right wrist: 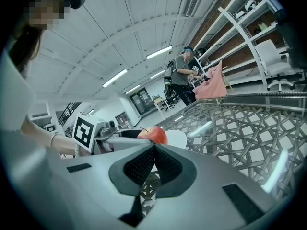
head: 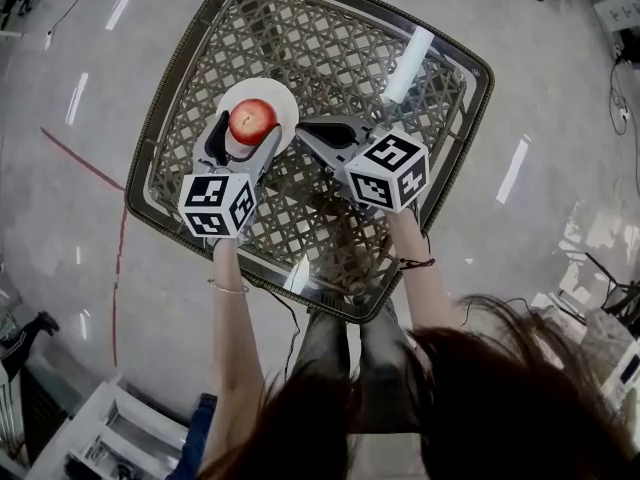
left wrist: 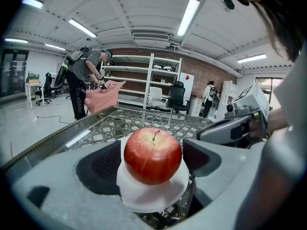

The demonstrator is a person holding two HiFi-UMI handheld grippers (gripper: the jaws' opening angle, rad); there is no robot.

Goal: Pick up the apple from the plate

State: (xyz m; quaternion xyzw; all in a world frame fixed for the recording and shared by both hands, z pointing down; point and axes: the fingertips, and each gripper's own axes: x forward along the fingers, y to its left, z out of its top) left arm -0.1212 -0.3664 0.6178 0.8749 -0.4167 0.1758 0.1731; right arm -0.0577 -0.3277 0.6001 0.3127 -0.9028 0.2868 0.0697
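A red apple (head: 253, 120) (left wrist: 152, 155) stands stem up on a small white plate (head: 287, 102) (left wrist: 149, 199) at the left of the table. My left gripper (head: 247, 130) (left wrist: 154, 160) is open, one jaw on each side of the apple, and a thin gap shows at each pad. My right gripper (head: 303, 129) (right wrist: 154, 147) is shut with nothing in it; its tip hovers just right of the plate. In the right gripper view the apple (right wrist: 153, 134) and the plate (right wrist: 178, 138) show beyond the closed jaws.
The plate rests on a square glass-topped table (head: 330, 48) with a woven lattice under the glass and a raised rim. In the background a person (left wrist: 84, 80) bends by white shelves (left wrist: 144, 80). Office chairs stand further back.
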